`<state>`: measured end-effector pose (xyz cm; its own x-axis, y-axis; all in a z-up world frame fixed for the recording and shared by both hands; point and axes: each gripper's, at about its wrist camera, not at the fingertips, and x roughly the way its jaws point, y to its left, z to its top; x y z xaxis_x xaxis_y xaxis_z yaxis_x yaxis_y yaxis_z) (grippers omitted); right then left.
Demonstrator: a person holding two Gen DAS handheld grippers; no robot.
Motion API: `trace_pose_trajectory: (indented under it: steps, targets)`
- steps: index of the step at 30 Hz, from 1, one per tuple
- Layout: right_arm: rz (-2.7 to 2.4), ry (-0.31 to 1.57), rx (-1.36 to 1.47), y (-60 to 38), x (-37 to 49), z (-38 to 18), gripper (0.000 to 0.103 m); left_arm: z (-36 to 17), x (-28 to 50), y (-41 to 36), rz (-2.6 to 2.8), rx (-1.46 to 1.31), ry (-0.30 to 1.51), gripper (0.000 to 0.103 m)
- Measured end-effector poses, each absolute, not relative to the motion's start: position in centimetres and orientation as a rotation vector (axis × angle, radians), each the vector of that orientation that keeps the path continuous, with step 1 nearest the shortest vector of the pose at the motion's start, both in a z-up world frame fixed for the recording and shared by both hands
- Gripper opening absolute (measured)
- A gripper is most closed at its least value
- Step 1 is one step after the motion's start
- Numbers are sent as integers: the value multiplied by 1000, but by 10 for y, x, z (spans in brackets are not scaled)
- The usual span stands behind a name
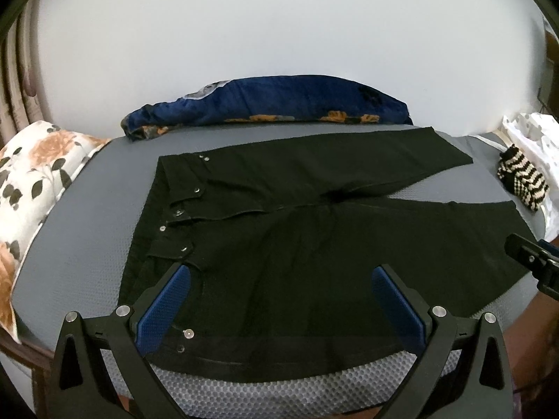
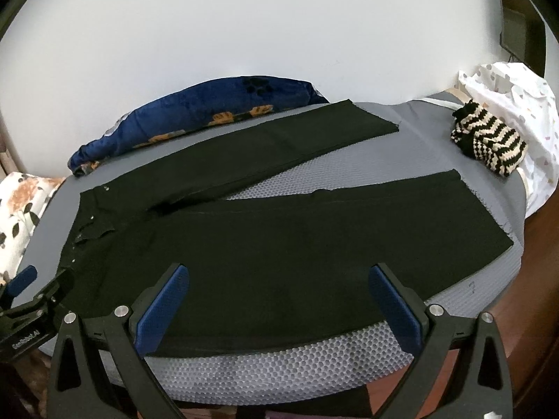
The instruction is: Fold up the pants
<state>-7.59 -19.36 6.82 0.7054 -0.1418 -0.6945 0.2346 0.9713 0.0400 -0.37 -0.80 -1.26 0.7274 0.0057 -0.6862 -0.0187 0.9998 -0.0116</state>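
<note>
A grey mat (image 1: 91, 244) covers the bed, and the black pants (image 1: 297, 244) lie spread flat across most of it, waist to the left with its row of metal snaps, the two legs running off to the right and splayed apart in a narrow V. Along the far edge rests a rolled blue blanket (image 1: 279, 101); a flowered pillow (image 1: 31, 181) sits at the left end, a white cloth (image 2: 517, 104) at the right end, and a small striped knit piece (image 2: 489, 139) lies just in front of that cloth, clear of the leg hems.

The left gripper (image 1: 279, 300) hovers over the near waist corner, fingers spread wide and holding nothing. The right gripper (image 2: 279, 300) hangs over the near leg about midway along, its fingers just as wide and empty.

Nothing looks folded yet, so the step in hand is most likely the first one — bringing the near leg over onto the far one. To do it well, each gripper should drop to the near edge and pinch the whole thickness there, left at the waistband and right further toward the hem. Lifting both together and laying the edge down along the far seam — not short of it — should keep the fold straight.
</note>
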Motion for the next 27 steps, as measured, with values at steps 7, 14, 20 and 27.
trace_pose_trajectory:
  steps: [7,14,20,27]
  targets:
    - [-189,762,134,-194,-78,68,103,-14,-6,-6,30,-12,751,103]
    - [-137,711,120,-184,-82,74,103,-12,-5,-2,35,0,736,103]
    - [-108,701,138,-180,-83,74,103,-10,-3,-1,37,11,739,103]
    - [-91,687,172,-183,-87,75,103,-13,3,5,31,-3,762,103]
